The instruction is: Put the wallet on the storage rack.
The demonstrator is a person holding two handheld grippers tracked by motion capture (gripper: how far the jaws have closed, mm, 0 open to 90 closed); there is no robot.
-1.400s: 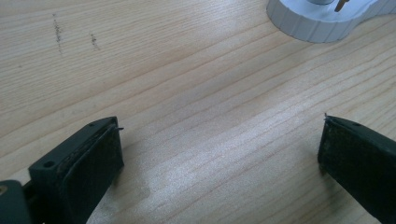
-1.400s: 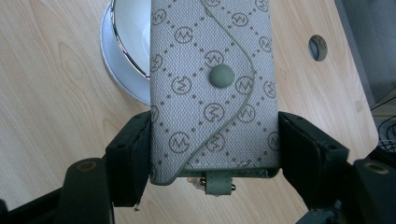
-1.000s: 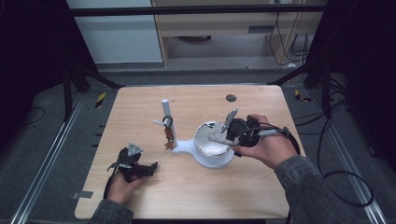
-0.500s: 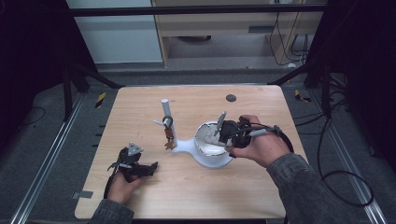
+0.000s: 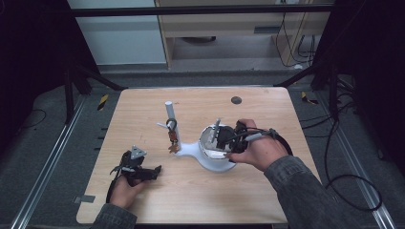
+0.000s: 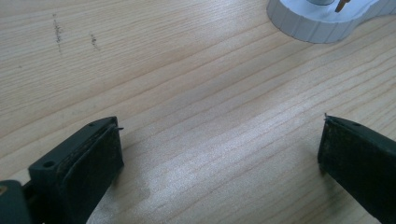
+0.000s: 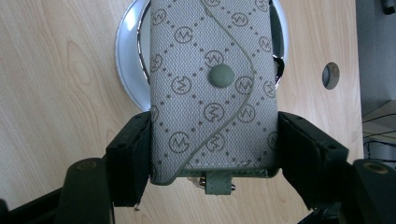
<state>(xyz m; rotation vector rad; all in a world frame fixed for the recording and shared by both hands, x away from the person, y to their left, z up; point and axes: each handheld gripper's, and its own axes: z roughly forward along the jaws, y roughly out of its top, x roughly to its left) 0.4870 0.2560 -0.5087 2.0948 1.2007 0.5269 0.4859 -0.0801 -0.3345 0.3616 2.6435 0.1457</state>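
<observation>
Right gripper (image 7: 212,154) clamps grey pouch (image 7: 212,88) — over white dish (image 7: 128,74).

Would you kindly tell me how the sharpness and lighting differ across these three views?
High view: soft, dark surroundings, lit table. Left gripper view: crisp wood grain, a pale sheen between the open claw. Right gripper view: sharp weave on the grey pouch, bright glare on the white dish.

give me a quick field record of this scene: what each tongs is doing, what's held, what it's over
right tongs: shut on grey patterned pouch
pouch position: over the round white dish of the stand
left tongs: open, nothing between them, low over the bare table
stand post: upright, keys hanging from it
</observation>
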